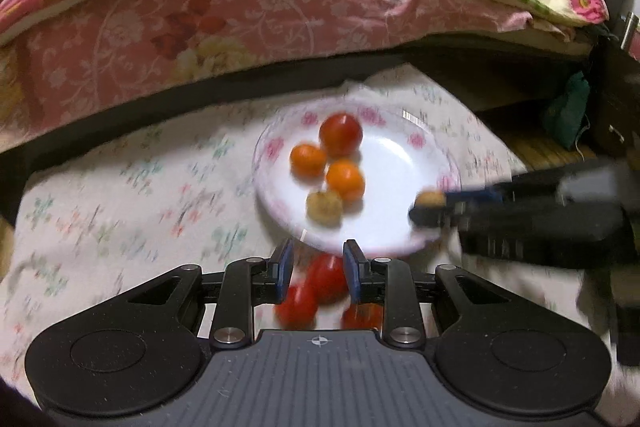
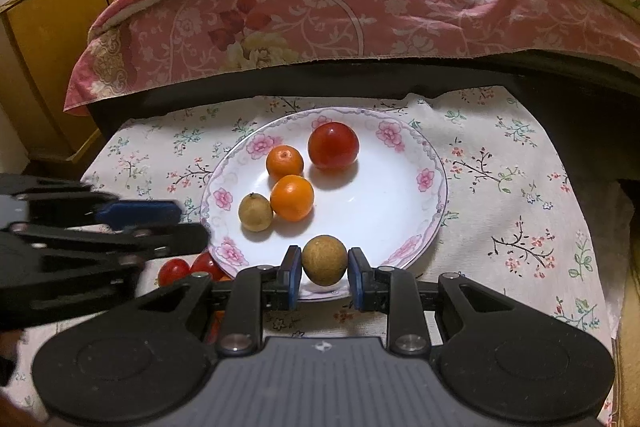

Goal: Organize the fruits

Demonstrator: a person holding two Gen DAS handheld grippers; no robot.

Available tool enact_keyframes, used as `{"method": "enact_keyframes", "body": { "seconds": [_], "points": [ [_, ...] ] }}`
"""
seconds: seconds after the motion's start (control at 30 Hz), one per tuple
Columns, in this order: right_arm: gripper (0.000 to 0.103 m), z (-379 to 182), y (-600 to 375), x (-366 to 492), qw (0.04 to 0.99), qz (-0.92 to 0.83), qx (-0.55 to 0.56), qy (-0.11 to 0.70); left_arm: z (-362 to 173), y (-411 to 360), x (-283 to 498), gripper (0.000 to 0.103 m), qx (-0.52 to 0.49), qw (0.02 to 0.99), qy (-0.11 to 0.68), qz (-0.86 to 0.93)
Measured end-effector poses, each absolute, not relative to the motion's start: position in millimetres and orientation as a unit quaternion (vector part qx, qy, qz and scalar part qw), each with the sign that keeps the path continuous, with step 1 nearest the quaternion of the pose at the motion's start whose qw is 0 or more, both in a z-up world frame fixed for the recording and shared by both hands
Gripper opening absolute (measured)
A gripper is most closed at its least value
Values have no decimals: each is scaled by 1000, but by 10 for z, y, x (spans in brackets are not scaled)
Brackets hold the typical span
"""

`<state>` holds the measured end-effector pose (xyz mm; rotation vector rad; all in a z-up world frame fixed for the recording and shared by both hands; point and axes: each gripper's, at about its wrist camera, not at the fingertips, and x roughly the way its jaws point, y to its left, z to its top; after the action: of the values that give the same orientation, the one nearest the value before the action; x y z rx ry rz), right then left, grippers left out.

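Beside a quilted bed, a brown fruit (image 2: 324, 259) is held between the right gripper (image 2: 324, 273) pads over the plate (image 2: 434, 163) rim, best lowered before release; the left gripper (image 1: 318, 269) is spread above tomatoes (image 1: 326, 277).

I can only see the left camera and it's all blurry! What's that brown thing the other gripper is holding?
Observer: A round brown fruit, pinched between the pads of the right gripper. It looks rough and matte.
Child: And the yellowish blob in the plate?
Observer: A smaller brown fruit with a tiny stem on top, touching an orange.
Child: What's behind the other gripper, on the cloth?
Observer: Nothing but the cloth, printed with dark branches and little pink flowers.
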<state>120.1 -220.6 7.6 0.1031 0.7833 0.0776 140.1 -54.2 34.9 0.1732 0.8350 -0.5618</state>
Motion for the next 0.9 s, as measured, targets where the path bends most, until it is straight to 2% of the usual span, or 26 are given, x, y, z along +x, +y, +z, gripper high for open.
{"method": "enact_keyframes", "body": {
  "seconds": [0.2,0.37,0.57,0.77,0.9],
  "points": [
    [26,112,-2139,1107,924,51,47,376,162,-140,862,36,93,858,445,-238],
    [26,195,-2044,1031,927,65,44,366,43,9,782,37,95,860,454,-214],
    [26,265,-1882,987,928,88,36,360,140,46,729,40,115,874,423,-212],
    [26,237,-1748,990,924,105,28,368,134,150,781,40,108,879,423,-193],
    [26,256,-1720,977,924,110,28,366,42,154,805,49,124,878,428,-176]
  ]
}}
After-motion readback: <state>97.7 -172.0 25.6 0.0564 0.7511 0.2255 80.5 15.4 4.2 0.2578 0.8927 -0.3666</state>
